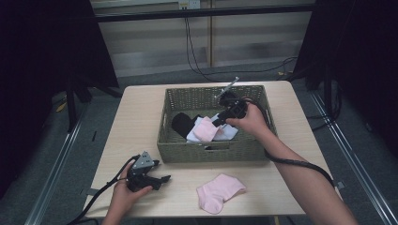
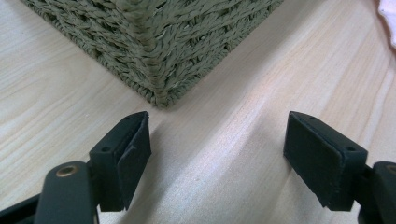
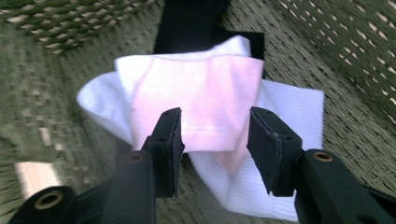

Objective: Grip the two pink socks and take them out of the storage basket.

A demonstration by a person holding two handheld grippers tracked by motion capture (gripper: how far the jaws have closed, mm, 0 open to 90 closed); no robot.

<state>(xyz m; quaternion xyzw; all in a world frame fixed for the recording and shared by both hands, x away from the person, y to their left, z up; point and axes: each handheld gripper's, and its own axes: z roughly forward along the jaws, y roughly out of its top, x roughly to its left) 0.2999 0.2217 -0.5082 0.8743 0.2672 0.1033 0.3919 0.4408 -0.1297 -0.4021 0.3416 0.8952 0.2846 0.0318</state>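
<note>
Socks are what I am sorting, and the step in hand looks to me like taking a pink sock out of the basket to join its mate.

Nearest me, one pink sock (image 1: 219, 191) lies flat on the worktop (image 1: 141, 122), in front of the basket (image 1: 211, 152). My left gripper (image 1: 162, 179) rests low on the worktop, left of that sock, fingers (image 2: 128, 156) wide apart with nothing between them.

Farther in, my right gripper (image 1: 217, 121) reaches down into the basket over a second pink sock (image 3: 196, 102), which lies on a white sock (image 3: 289, 112) with a black sock (image 1: 183, 123) behind. Its fingers (image 3: 168, 140) stand half open, either side of the pink cuff; I see no pinch on the cloth yet (the gripper view is blurred).

Next, I judge, the fingers must sink a little, close on the pink layer alone, then lift clear of the rim.

Hard to tell: how many socks lie in the heap, and whether the white one is folded in with the pink. The basket's front wall hides the near floor.
</note>
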